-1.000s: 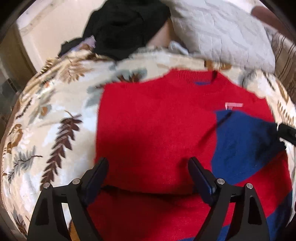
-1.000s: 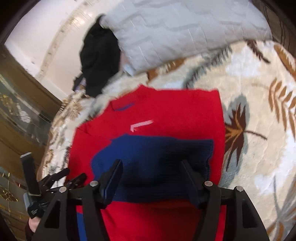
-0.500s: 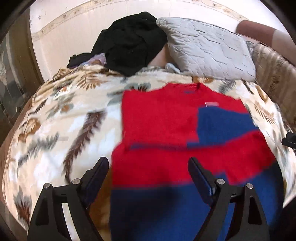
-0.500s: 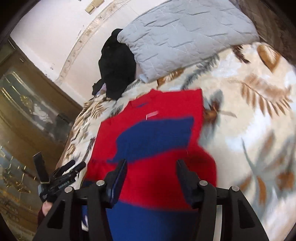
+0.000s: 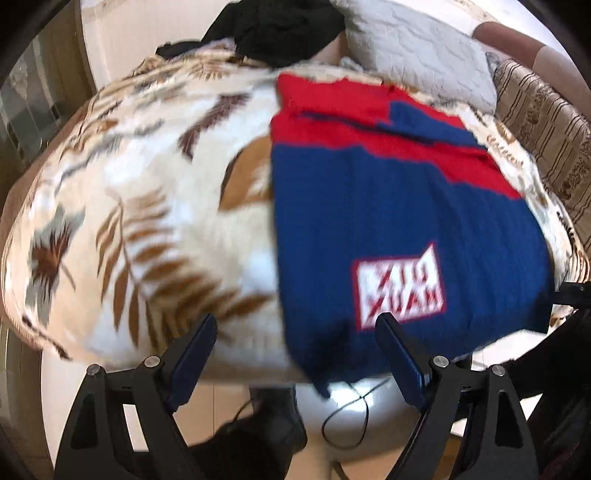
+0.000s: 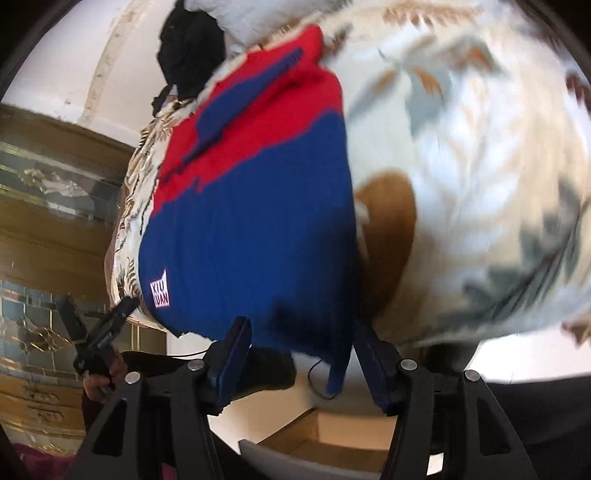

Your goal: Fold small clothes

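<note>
both grippers, left gripper [image 5: 295, 356] and right gripper [image 6: 301, 354], gape empty; the sweater [image 5: 399, 221] hem overhangs the bed [image 5: 147, 184] edge, so it may, seemingly, slide off.

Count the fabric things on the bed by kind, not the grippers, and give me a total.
Sweaters: 1, the red and blue sweater
Pillows: 1, the grey quilted pillow
Dark clothing heaps: 1, the black pile; how many garments it holds cannot be told
Blankets: 1, the leaf-print blanket
Total: 4
</note>
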Available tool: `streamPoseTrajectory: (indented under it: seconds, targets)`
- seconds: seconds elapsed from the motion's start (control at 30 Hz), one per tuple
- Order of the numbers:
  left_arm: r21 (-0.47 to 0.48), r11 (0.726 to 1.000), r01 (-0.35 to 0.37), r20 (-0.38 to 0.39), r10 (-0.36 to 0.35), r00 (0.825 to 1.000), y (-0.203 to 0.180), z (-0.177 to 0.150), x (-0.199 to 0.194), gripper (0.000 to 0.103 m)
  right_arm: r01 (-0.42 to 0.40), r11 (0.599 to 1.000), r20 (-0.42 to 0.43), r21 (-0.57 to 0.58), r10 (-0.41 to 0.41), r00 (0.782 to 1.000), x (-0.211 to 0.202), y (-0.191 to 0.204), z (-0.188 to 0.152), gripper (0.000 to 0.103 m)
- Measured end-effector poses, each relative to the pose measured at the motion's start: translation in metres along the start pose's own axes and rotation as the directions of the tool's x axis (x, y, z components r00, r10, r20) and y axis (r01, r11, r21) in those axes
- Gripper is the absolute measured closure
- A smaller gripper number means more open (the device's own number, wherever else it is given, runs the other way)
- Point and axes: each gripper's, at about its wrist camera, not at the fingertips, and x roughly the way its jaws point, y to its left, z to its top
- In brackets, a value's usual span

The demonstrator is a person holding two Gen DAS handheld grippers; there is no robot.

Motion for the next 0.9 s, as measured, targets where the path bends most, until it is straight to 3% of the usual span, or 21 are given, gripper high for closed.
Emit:
streamPoseTrajectory:
  seconds: [0.23, 0.27, 0.33, 0.37, 0.43, 0.53, 0.57, 0.63, 0.67, 0.9]
  targets:
    - [-0.099, 0.990, 0.103, -0.049, -0.109, 0.993, 0.011, -0.015, 0.007, 0.019, 0.076, 0.993, -0.034, 0.092, -0.074, 0.997, 0.032, -0.018, -0.009, 0.044]
    - [-0.099, 0.987, 0.125, -0.048, -0.131, 0.990, 0.010, -0.016, 0.008, 0.025, 0.085, 0.992, -0.045, 0.097, -0.081, 0.996, 0.035, -0.019, -0.011, 0.053]
    - [-0.094, 0.982, 0.163, -0.062, -0.170, 0.984, 0.004, -0.017, 0.009, 0.069, 0.077, 0.992, -0.059, 0.097, -0.071, 0.996, 0.038, -0.019, -0.012, 0.069]
    - [-0.093, 0.980, 0.179, -0.069, -0.185, 0.980, 0.003, -0.018, 0.010, 0.075, 0.073, 0.993, -0.057, 0.096, -0.068, 0.996, 0.037, -0.017, -0.012, 0.075]
    - [-0.089, 0.981, 0.170, -0.075, -0.177, 0.981, 0.005, -0.019, 0.011, 0.075, 0.090, 0.995, -0.034, 0.053, -0.088, 0.996, 0.031, -0.008, -0.014, 0.083]
    - [-0.136, 0.970, 0.203, -0.080, -0.215, 0.973, 0.013, -0.018, 0.012, 0.073, 0.080, 0.997, -0.023, 0.016, -0.080, 0.997, 0.024, 0.003, -0.016, 0.083]
    - [-0.152, 0.967, 0.203, -0.091, -0.218, 0.972, 0.016, -0.019, 0.015, 0.069, 0.073, 0.997, -0.020, 0.014, -0.073, 0.997, 0.026, 0.008, -0.017, 0.083]
    - [-0.171, 0.971, 0.168, -0.128, -0.191, 0.973, 0.020, -0.023, 0.020, 0.043, 0.056, 0.998, -0.022, 0.014, -0.056, 0.998, 0.026, 0.007, -0.016, 0.083]
    - [-0.175, 0.973, 0.151, -0.139, -0.176, 0.975, 0.022, -0.026, 0.022, 0.040, 0.054, 0.998, -0.025, 0.027, -0.054, 0.998, 0.027, 0.005, -0.015, 0.080]
    - [-0.172, 0.961, 0.216, -0.183, -0.246, 0.952, 0.012, -0.033, 0.031, 0.041, 0.053, 0.997, -0.068, 0.063, -0.048, 0.997, 0.041, -0.003, -0.012, 0.080]
